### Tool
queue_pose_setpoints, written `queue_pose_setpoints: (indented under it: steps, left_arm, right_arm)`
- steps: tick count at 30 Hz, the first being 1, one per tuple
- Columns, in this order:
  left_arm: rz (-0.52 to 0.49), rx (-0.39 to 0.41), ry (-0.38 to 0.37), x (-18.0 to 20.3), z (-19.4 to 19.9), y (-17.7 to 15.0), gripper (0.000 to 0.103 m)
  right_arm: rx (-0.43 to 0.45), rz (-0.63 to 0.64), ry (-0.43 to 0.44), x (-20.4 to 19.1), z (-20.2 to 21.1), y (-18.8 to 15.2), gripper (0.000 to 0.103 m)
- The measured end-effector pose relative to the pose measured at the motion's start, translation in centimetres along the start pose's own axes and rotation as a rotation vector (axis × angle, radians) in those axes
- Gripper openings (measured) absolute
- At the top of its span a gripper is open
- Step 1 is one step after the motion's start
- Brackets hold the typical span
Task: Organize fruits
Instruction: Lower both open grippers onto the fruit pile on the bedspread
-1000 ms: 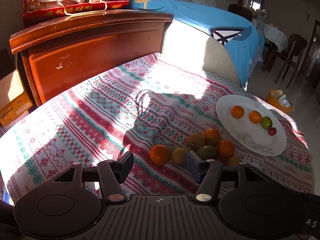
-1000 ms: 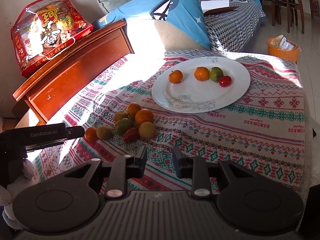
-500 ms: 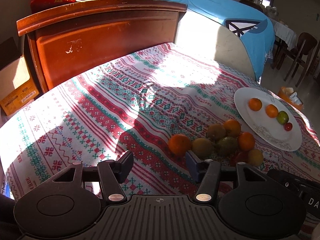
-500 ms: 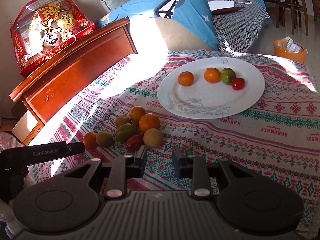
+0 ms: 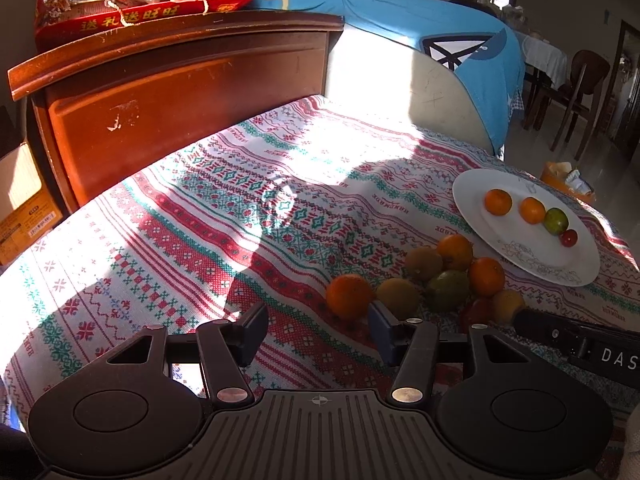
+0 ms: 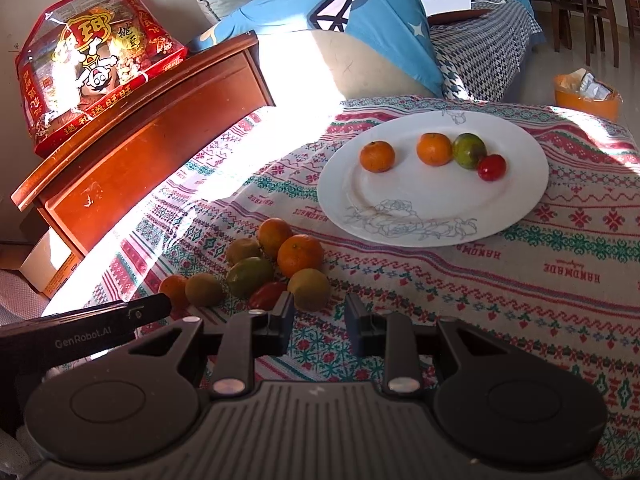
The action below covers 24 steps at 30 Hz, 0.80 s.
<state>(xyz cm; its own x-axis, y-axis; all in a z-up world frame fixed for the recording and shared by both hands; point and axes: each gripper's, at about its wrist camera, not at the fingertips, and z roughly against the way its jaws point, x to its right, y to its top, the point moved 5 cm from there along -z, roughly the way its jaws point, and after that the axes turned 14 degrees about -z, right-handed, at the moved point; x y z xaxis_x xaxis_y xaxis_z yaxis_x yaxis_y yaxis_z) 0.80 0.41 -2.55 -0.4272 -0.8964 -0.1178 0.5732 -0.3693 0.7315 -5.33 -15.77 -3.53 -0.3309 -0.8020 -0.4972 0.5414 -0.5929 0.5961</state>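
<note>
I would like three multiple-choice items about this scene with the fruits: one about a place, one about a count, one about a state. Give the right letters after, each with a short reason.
1. Where is the small red tomato on the round white plate?
A. alone at the plate's middle
B. at the end of the fruit row, next to the green fruit
C. off the plate, on the cloth

2. How many fruits lie on the plate?
A. two
B. four
C. seven

3. How are the jaws of the right gripper?
A. open, holding nothing
B. shut on an orange
C. shut on the plate's rim

Answers:
1 B, the tomato lies beside the green fruit, last in the row.
2 B, two oranges, one green fruit, one tomato.
3 A, patterned tablecloth shows between the fingers.
</note>
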Motion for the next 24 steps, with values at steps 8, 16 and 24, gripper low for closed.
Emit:
queue_pose_setpoints:
  steps: [8,16,24]
  left_arm:
    - [-0.003,-0.007,-0.006,0.3,-1.8,-0.1,0.053]
    - [-0.006,0.017,-0.015,0.8,-2.4,0.2,0.051]
    - [-0.012,0.039,-0.02,1.1,-2.7,0.5,0.038]
  right_arm:
    - [-0.002,0.005,0.01,-0.4,-1.0,-0.1,0.029]
    - [0.004,0.007,0.009,-0.7,-1.5,0.0,0.03]
    - [0.001,-0.007,0.008,-0.5,-1.5,0.1,0.026]
